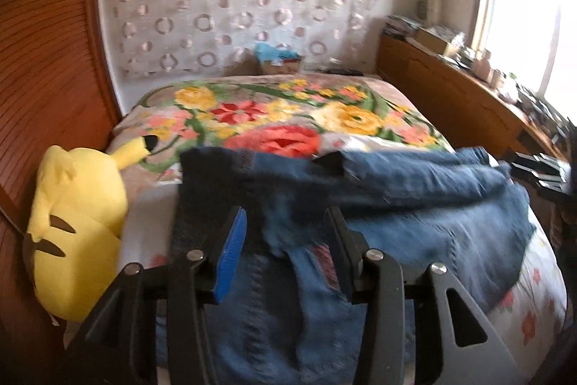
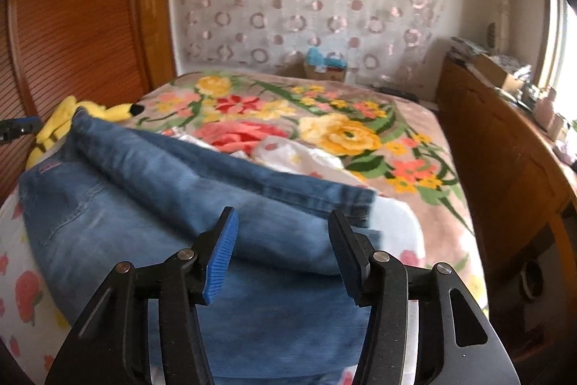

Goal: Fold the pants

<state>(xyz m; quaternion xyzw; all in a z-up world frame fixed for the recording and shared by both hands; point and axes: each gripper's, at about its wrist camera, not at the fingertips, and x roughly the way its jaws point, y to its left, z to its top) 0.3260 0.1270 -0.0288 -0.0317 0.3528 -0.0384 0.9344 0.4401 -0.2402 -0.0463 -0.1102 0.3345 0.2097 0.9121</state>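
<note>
Left wrist view: the left gripper (image 1: 285, 240) hangs with its jaws spread, pinching nothing, above blue jeans (image 1: 414, 204) that lie crumpled across the near end of the bed (image 1: 523, 313). One leg runs along the far side of the heap, lapped over the rest of the denim, and the waistband appears to sit just below the gripper. A yellow plush (image 1: 79, 222) rests just beside the jeans, on the side by the louvred door (image 1: 47, 60). Part of the right gripper (image 1: 541, 172) shows at the far end of the jeans; its state cannot be told from here.

Right wrist view: the right gripper (image 2: 281, 240) also stands spread and empty, over the leg ends of the jeans (image 2: 162, 204). A white cloth (image 2: 306, 154) lies past the jeans on the floral blanket (image 2: 360, 132). A wooden dresser (image 2: 505, 150) runs along the side of the bed away from the door, its top crowded with clutter.

The fold appears barely begun, if at all. Doing it well likely means each gripper taking one end, waistband and hems, and pulling the denim flat before laying one leg squarely on the other. The plush touching the jeans could snag the waistband end, and the lapped leg may bunch if lifted unevenly.
</note>
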